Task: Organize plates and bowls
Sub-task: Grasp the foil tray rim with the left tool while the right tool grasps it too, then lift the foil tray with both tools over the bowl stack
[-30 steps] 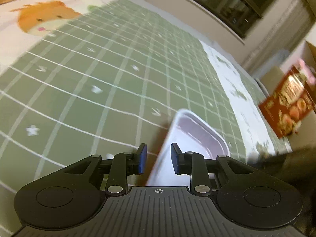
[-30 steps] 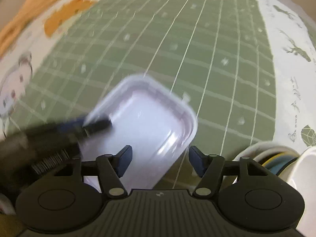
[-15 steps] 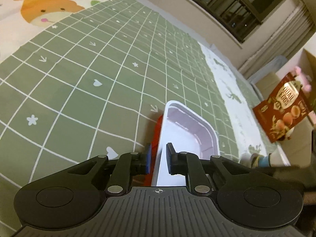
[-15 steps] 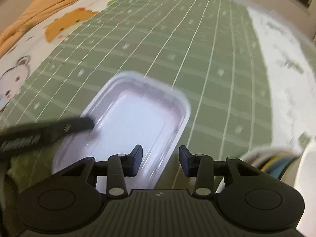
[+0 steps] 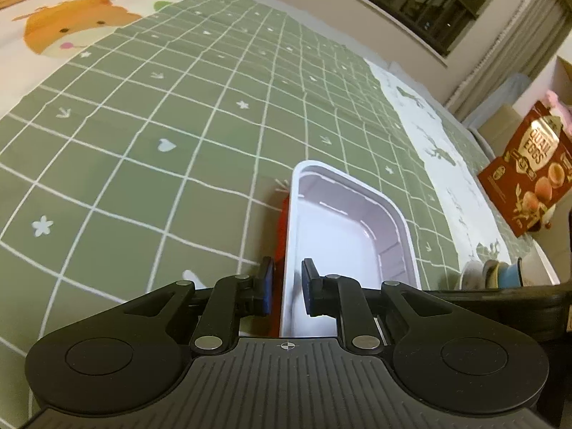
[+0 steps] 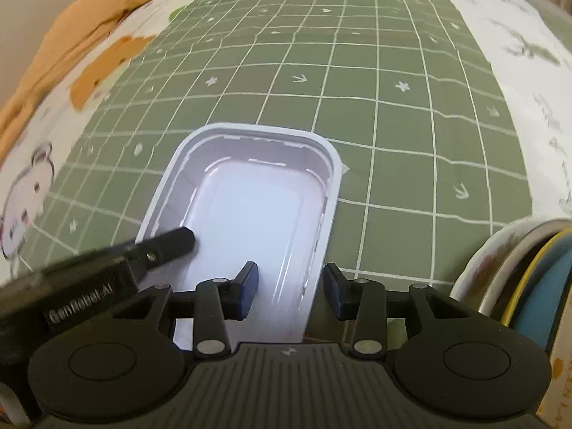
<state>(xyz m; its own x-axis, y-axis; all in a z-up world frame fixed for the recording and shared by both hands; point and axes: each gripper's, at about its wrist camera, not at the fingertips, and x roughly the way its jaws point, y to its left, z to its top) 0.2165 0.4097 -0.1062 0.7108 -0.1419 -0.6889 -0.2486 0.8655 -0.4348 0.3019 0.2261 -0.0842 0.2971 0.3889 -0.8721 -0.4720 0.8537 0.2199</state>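
Your L gripper [image 5: 286, 287] has closed down to a narrow gap w/ the left long wall of the white rectangular tray [image 5: 343, 228] between its blue pads [image 5: 266, 287]; the wall looks pinched, one finger outside, the other inside the tray. From the R wrist cam you see that inner finger [image 6: 168, 245] poking into the tray [image 6: 250, 214] from the left. Your R gripper [image 6: 289, 291] is at its tightest too, jaws straddling the tray's right long wall near the close corner: left pad inside, right pad outside, both look pressed on the rim, tho contact on the outer side is hard to confirm. So you've got the tray by both long sides. It sits over the green grid bedsheet [image 5: 143, 143], w/ something red [image 5: 282, 236] showing under its left edge. Stack of bowls [image 6: 518, 279] is at the R cam's right edge, near the tray but apart. Quail-egg box [image 5: 529, 175] stands well off to the right.
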